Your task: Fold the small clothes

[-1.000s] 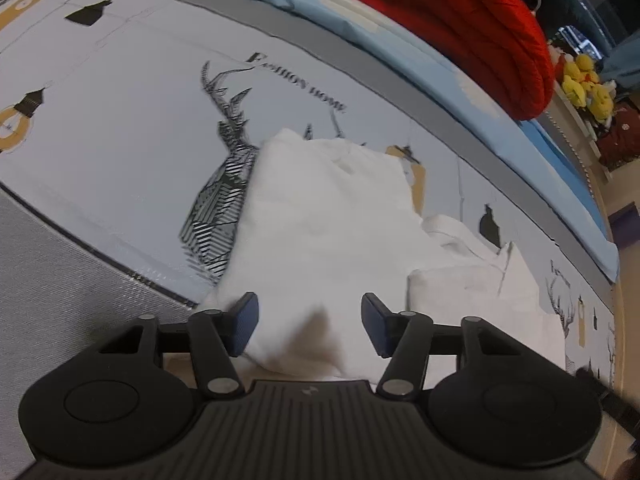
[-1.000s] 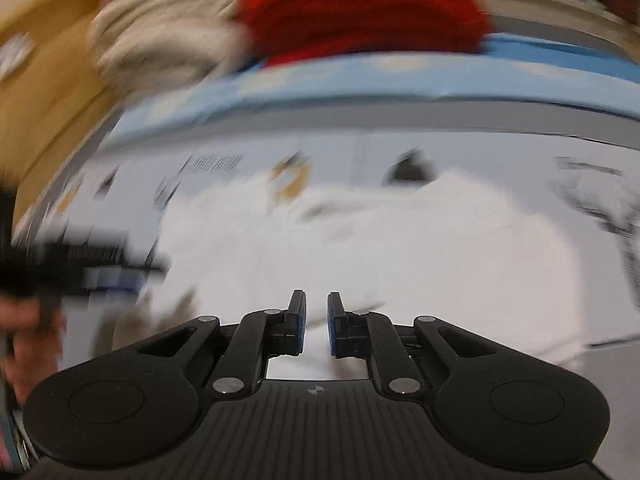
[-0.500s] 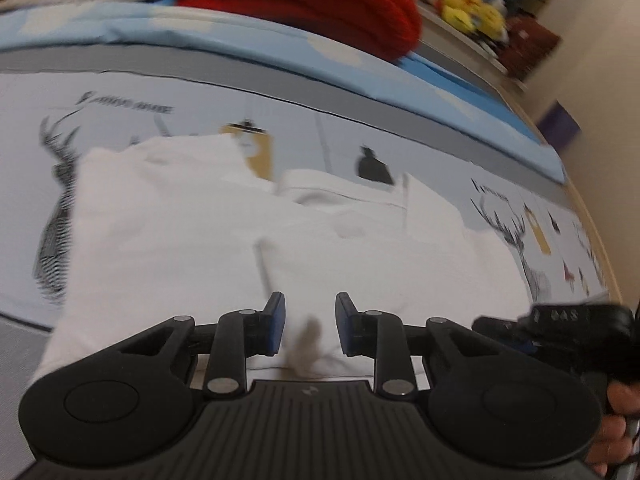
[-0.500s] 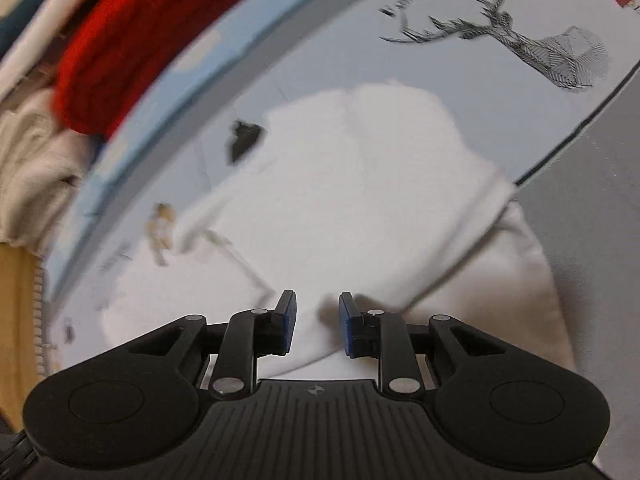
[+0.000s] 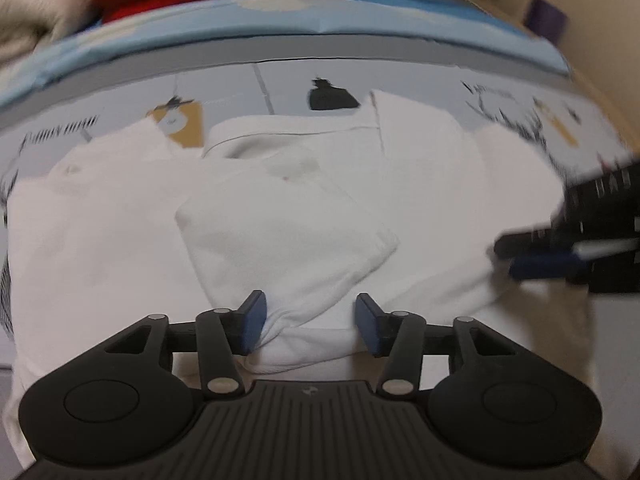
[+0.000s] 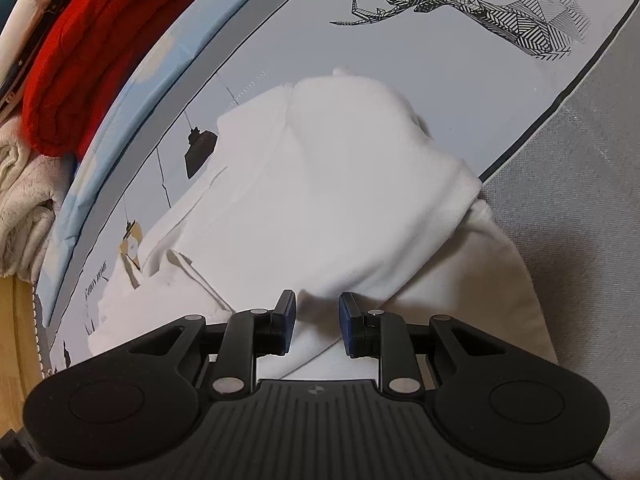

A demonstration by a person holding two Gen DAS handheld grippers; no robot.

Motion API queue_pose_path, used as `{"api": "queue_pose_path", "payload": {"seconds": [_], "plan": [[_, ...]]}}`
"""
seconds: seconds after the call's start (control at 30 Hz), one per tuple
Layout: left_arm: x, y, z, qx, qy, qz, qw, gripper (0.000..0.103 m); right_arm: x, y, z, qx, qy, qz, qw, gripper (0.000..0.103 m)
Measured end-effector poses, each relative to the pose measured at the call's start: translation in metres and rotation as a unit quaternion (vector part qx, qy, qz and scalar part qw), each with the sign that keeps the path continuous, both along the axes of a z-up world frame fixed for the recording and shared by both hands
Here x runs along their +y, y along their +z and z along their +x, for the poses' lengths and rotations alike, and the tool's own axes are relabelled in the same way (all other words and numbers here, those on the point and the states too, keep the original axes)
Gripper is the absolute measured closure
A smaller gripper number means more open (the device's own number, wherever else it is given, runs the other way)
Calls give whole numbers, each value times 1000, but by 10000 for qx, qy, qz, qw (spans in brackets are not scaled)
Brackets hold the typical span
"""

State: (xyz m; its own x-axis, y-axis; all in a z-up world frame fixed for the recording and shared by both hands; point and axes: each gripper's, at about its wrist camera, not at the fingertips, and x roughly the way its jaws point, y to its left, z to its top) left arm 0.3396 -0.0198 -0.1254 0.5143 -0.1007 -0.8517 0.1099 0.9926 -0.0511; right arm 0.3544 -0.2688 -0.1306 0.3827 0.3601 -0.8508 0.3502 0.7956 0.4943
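- White cotton shirt [image 5: 280, 216] fills the left wrist view, spread on a printed sheet [image 5: 280, 76], one flap folded over its middle.
- Left gripper [image 5: 308, 320] is parted wide, hem cloth bunched between the fingers but not pinched; I judge it should close squarely on both layers before lifting.
- Right gripper [image 5: 536, 256] shows at 3 o'clock, blurred.
- Right wrist view: right gripper [image 6: 316, 324] stands partly open over the shirt [image 6: 340, 184] edge, gripping nothing; the red blanket [image 6: 100, 40] lies at 10 o'clock.
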Motion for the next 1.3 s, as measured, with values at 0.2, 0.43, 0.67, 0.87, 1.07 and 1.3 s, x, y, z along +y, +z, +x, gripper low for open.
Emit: {"api": "queue_pose_path", "payload": {"seconds": [0.2,0.43,0.67,0.87,1.07,1.3], "plan": [[34,12,-5,-256,936,131,9952,96,4,-2,2,68,-42,16,10000,78],[134,14,-29,24,3083,-1802,9341,60,7,-5,0,168,-177,134,9996,78],[144,24,-20,-256,2839,-2099,9352,59,9,-5,2,177,-149,80,9997,78],[70,26,1,-422,1384,-1281,9812,49,22,3,1,8,32,-20,10000,78],[29,-7,9,-95,793,-317,9963,32,16,3,0,42,25,27,10000,78],[63,-10,-1,-225,1960,-131,9803,87,4,2,1,65,-106,2,9999,78]]}}
